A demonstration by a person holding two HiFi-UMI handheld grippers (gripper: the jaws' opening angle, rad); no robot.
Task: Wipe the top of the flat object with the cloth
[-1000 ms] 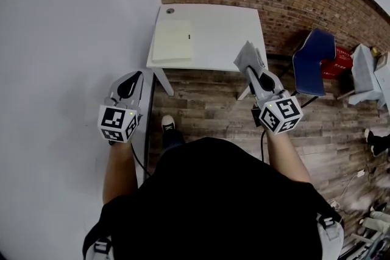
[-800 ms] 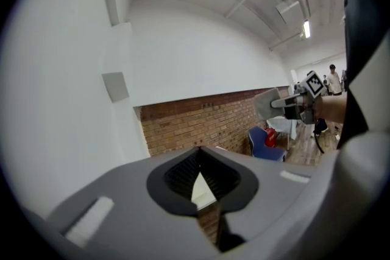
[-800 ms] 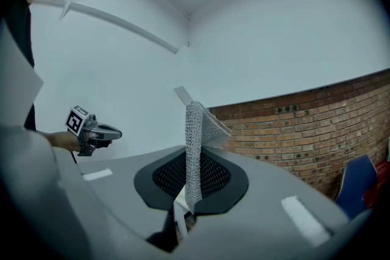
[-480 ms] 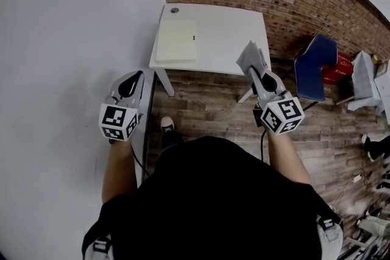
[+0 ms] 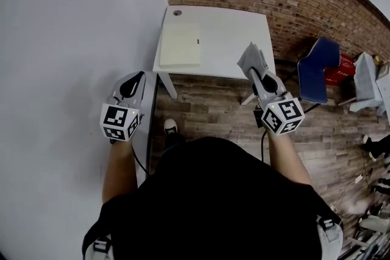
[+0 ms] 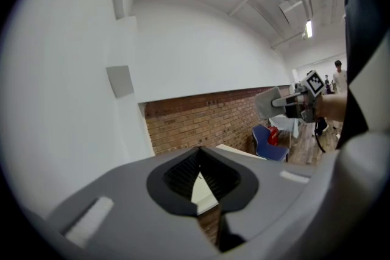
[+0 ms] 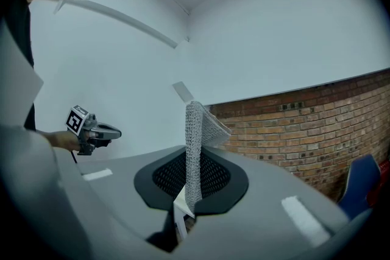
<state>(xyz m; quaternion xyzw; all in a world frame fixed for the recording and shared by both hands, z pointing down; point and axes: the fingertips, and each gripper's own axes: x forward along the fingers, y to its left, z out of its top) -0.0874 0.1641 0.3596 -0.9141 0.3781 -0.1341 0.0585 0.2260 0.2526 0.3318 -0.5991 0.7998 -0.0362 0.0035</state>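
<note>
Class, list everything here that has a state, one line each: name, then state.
right gripper: shut on the cloth.
cloth: pinched between the jaws, off the table.
left gripper: shut, empty.
flat pad: lying on the table, untouched.

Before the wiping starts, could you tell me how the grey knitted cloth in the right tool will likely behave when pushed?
The grey knitted cloth is probably soft and floppy: its free top corner droops over above the right tool, whose jaws are shut on it. Its open knit looks light, and likely drags rather than slides.
</note>
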